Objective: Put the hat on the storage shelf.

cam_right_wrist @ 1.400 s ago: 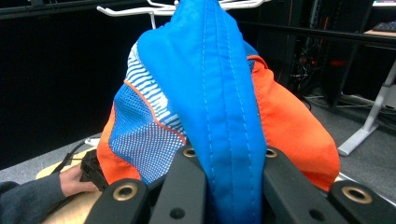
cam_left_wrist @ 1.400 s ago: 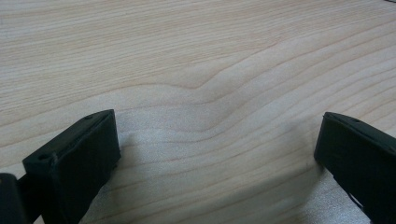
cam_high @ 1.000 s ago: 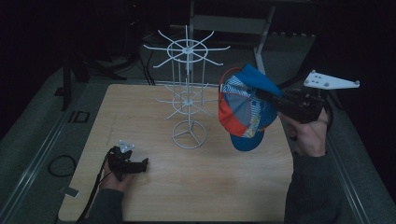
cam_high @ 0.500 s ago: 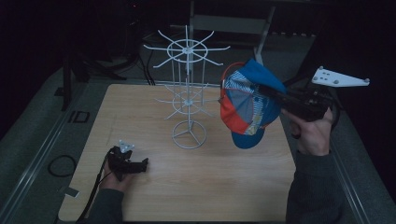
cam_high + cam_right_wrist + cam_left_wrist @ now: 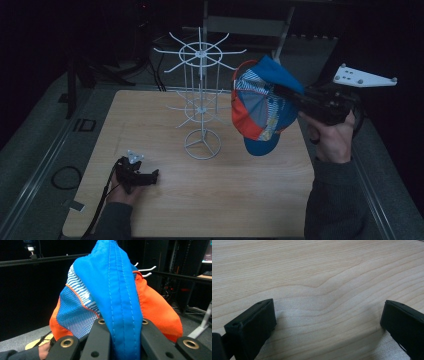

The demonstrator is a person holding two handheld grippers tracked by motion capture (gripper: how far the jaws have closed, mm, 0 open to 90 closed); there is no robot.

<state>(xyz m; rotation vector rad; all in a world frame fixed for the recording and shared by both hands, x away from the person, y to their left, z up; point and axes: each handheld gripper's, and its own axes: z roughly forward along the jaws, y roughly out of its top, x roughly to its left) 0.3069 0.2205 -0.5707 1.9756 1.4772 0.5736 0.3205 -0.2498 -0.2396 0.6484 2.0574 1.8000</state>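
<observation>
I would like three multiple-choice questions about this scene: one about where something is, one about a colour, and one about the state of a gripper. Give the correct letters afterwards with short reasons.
1. Where does the white wire rack stand?
A. on the wooden table
B. on the floor
C. in the person's hand

2. Which colours has the cap?
A. green and black
B. blue and orange
C. plain white

3. How is the right gripper?
A. open and empty
B. lying on the table
C. shut on the cap

Answers: 1 A, its ring base sits on the tabletop. 2 B, blue panels and orange fabric show in the right gripper view. 3 C, both jaws press a blue fold of the cap.
</observation>
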